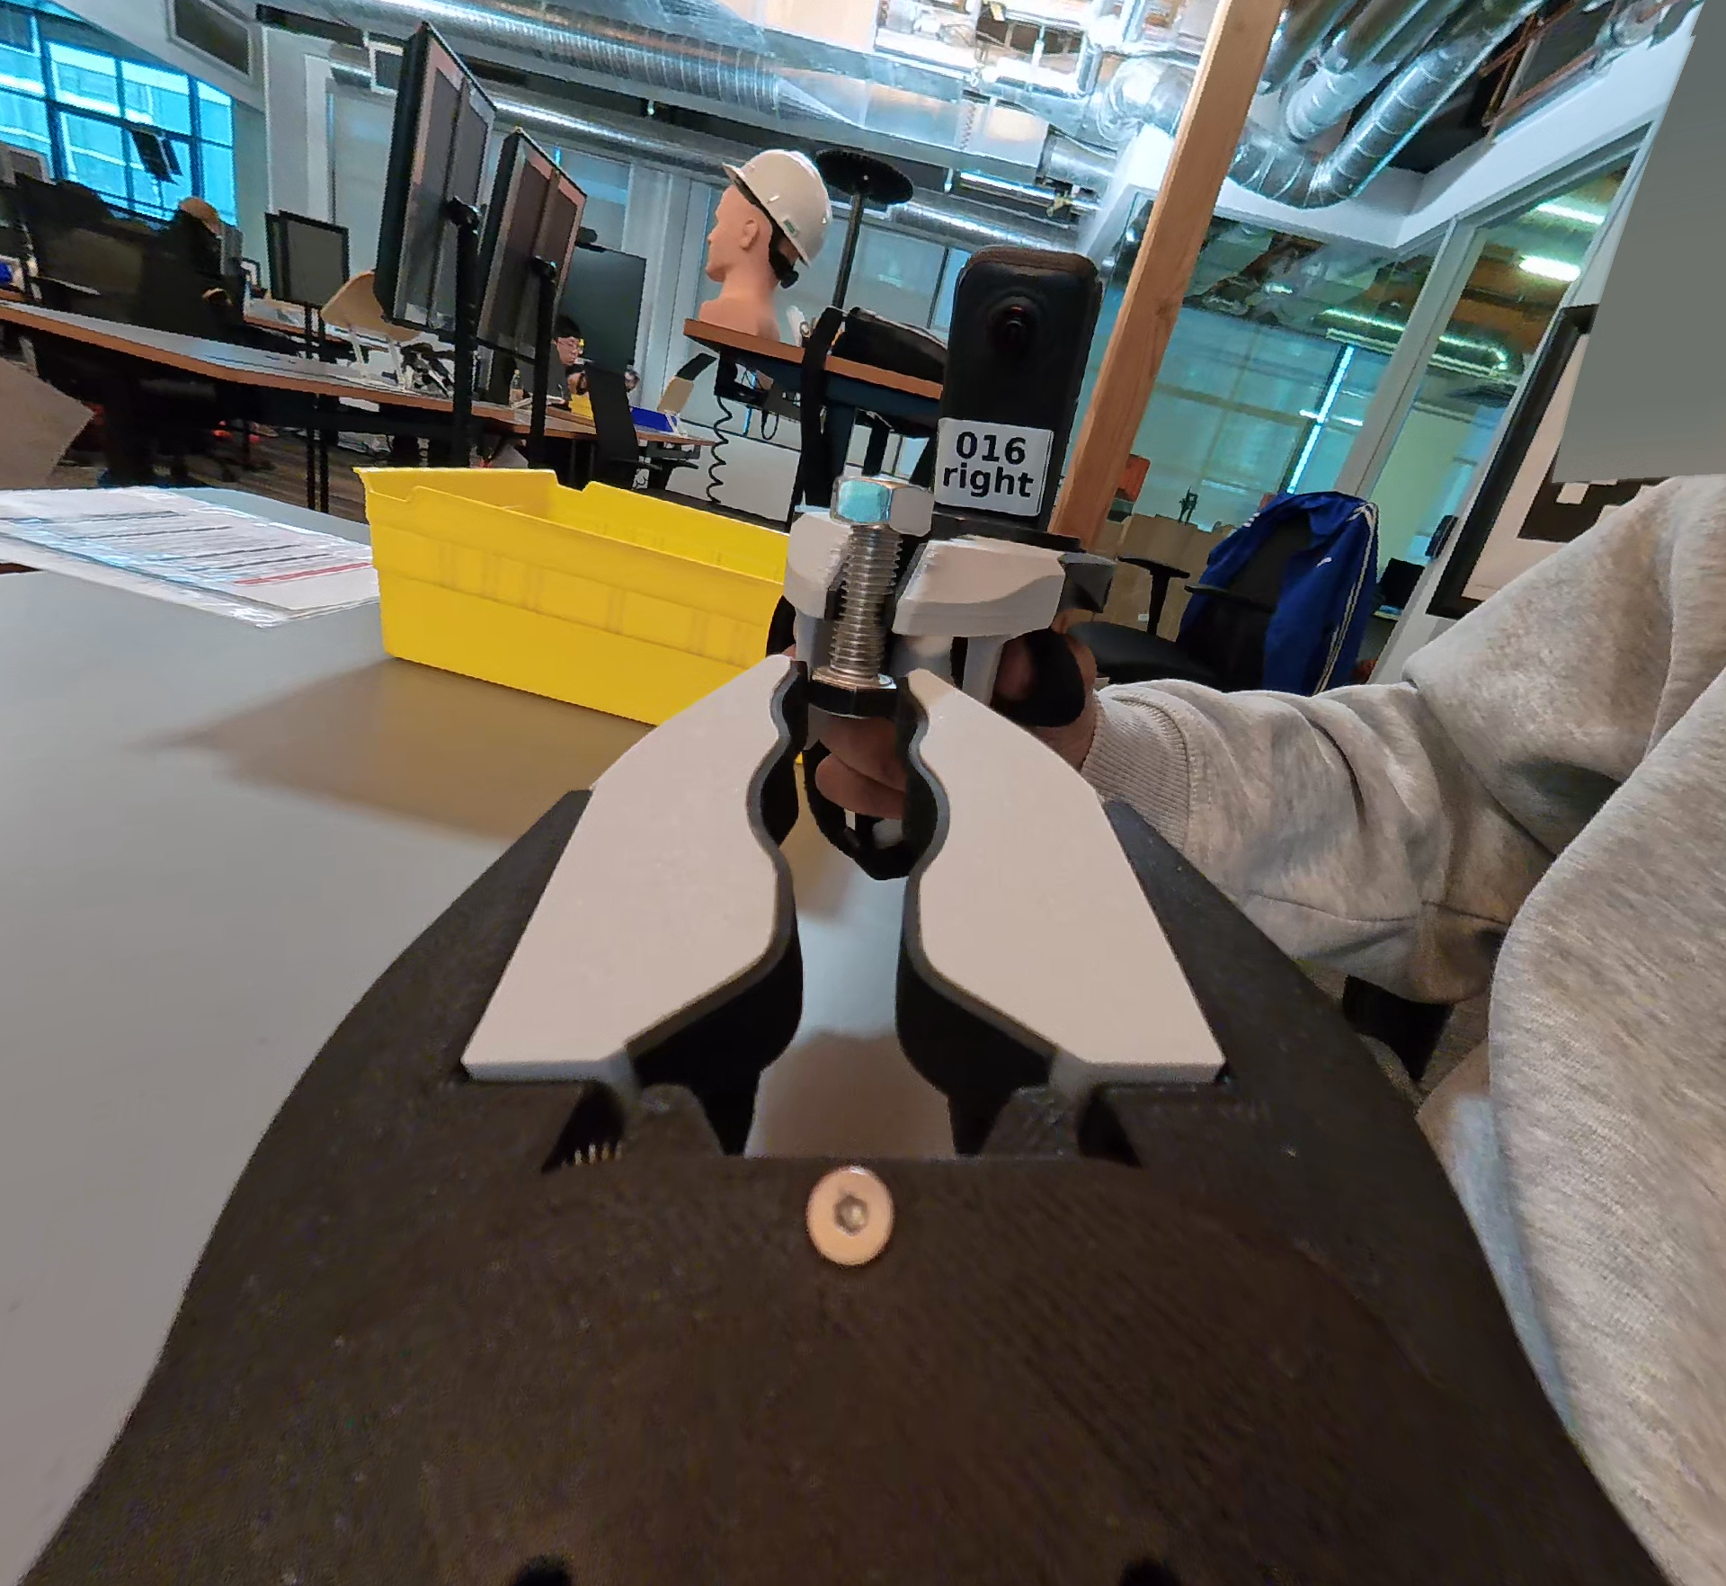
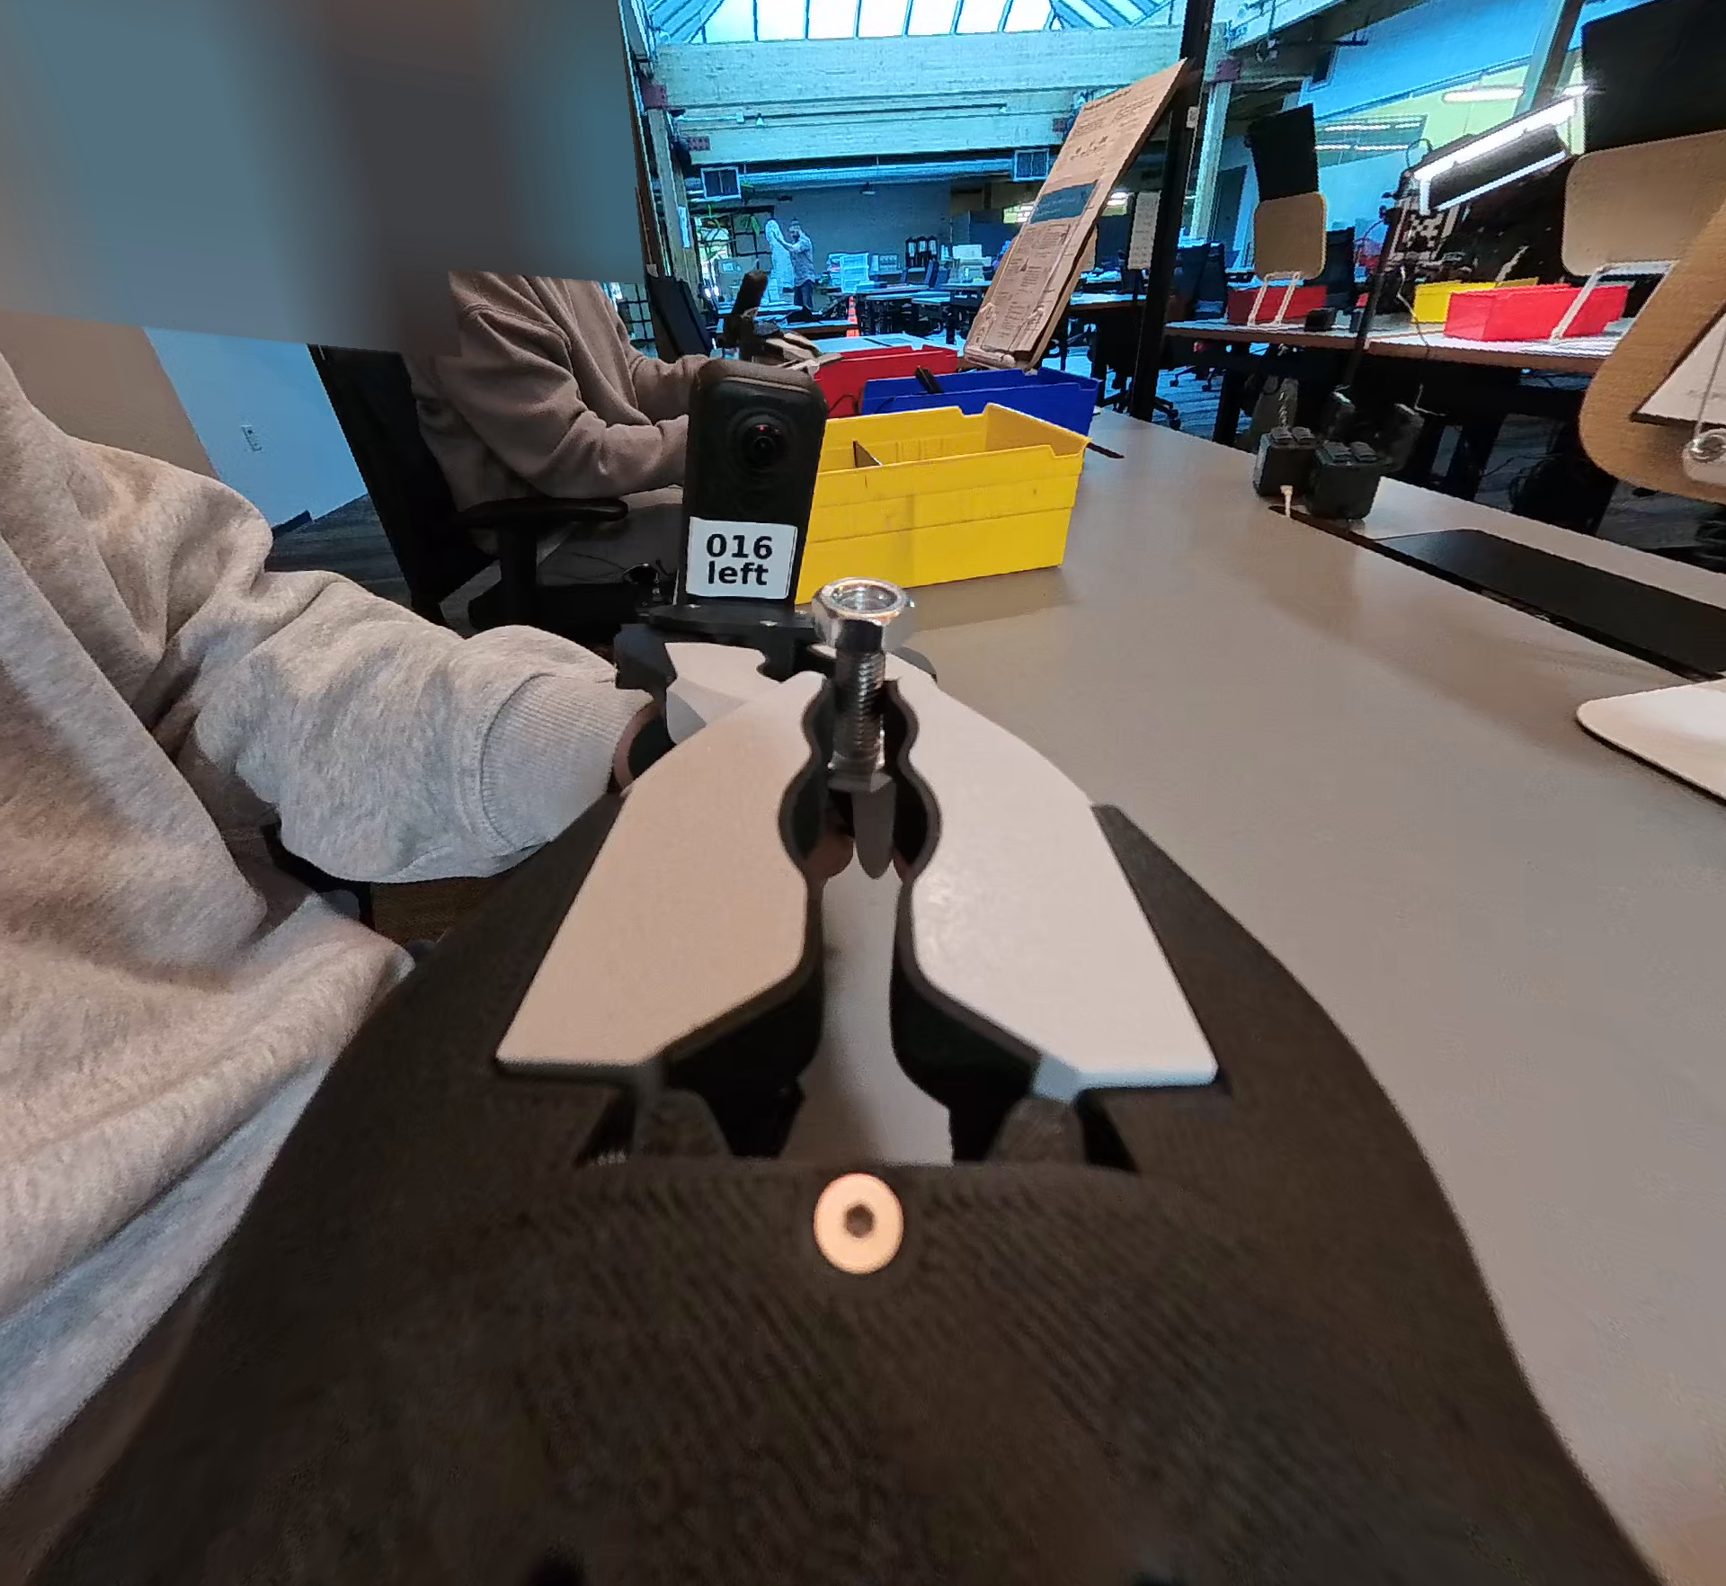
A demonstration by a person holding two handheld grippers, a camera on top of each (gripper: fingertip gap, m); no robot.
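Bolt first: one silver threaded steel bolt with a hex head (image 1: 864, 588) is held upright between both tongs, clear of the grey tabletop (image 1: 187, 841)

Left tongs (image 1: 848, 691) are closed at the bolt's lower end, pinching what looks like a black hex nut (image 1: 845, 698). The tips partly hide it, so I'm not certain. Right tongs (image 2: 856, 691) are clamped on the bare thread higher up, just under the head. From the left view the right tongs come in from straight ahead, and the two pairs meet nose to nose at the bolt

Why it sits like this, my read: two grips at different heights stop the bolt pivoting, so it stays vertical. Each pair has its own part, thread in the right, nut end in the left. Grey sleeves reach in behind both tools, so the person is close against the table edge

Counts:
- bolts: 1
- black nuts: 1 visible
- tongs: 2, both closed on the same assembly
- yellow plastic bin (image 1: 560, 579): 1, on the table just beyond the tongs, well apart from the bolt
- blue bin (image 2: 981, 397) and red bin (image 2: 878, 369): 1 each, behind the yellow one as the right tongs see it
- laminated paper sheet (image 1: 177, 546): 1, far left of the left tongs
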